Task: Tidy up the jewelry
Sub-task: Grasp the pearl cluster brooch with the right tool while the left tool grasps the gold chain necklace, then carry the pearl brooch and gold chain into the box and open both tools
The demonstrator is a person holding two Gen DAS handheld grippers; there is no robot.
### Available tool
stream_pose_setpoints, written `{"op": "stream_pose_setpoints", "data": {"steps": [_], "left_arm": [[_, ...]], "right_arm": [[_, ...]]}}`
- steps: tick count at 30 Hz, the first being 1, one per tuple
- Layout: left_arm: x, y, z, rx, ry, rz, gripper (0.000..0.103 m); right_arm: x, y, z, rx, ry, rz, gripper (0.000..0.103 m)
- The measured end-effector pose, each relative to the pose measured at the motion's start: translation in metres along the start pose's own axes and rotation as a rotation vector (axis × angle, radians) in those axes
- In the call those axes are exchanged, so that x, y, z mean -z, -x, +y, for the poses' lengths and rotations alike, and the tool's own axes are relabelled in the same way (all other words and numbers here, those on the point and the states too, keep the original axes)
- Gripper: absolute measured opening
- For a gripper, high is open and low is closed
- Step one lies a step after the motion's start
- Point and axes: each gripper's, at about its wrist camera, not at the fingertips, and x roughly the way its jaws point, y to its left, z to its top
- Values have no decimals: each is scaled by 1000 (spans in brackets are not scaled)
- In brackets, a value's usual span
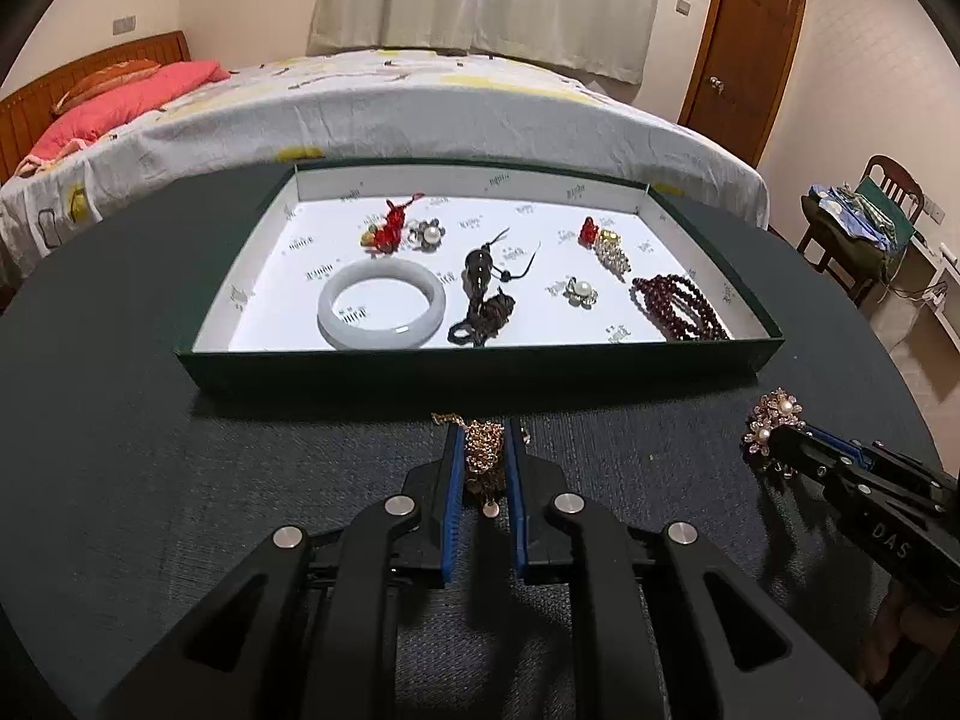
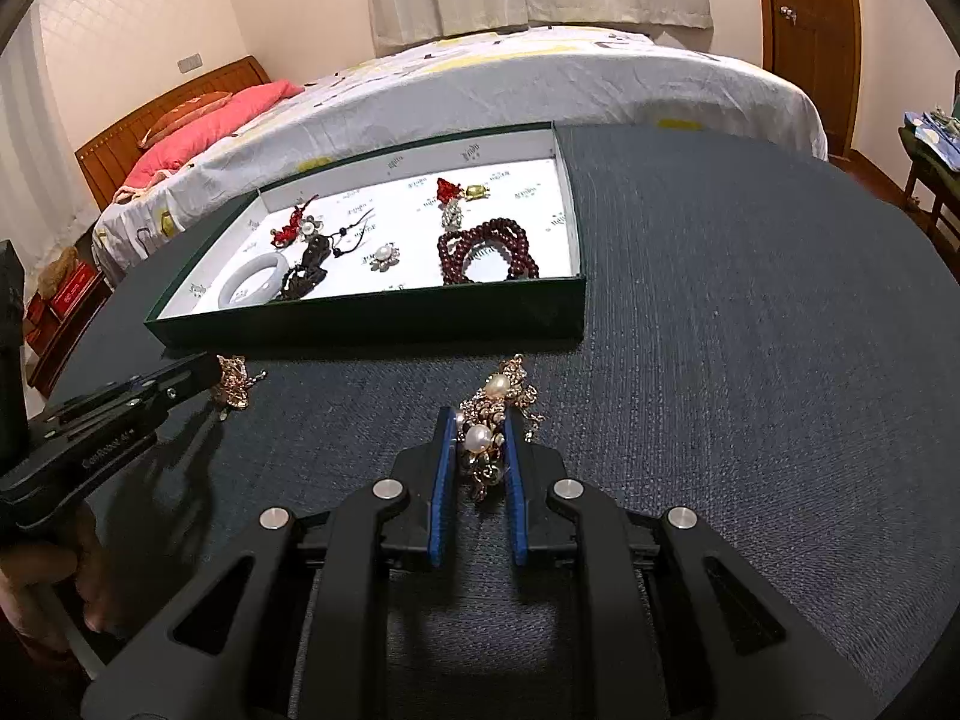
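Nearest, left claw (image 1: 485, 456) clamped on a gold chain (image 1: 483, 450) over the dark table (image 1: 180, 480). Right claw (image 2: 478, 438) clamped on a pearl brooch (image 2: 489, 414), just short of the green box (image 1: 480, 369). Inside the box, front row: white bangle (image 1: 382, 311), dark cord pendant (image 1: 480, 294), small pearl flower (image 1: 579, 290), dark red bead string (image 1: 678, 306). Farther back: red knot charm (image 1: 390, 227), second pearl flower (image 1: 427, 234), red-and-crystal piece (image 1: 606, 243). Beyond, a bed (image 1: 384, 108).

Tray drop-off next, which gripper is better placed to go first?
Probably left. The left gripper, shut on the gold chain, faces the tray squarely; the right gripper, holding the pearl brooch, sits farther off.
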Motion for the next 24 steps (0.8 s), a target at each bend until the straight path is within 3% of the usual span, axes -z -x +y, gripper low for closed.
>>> {"op": "stream_pose_setpoints", "data": {"steps": [24], "left_arm": [[-27, 58, -2, 25, -9, -161, 14]], "right_arm": [[-22, 42, 23, -34, 34, -121, 16]]}}
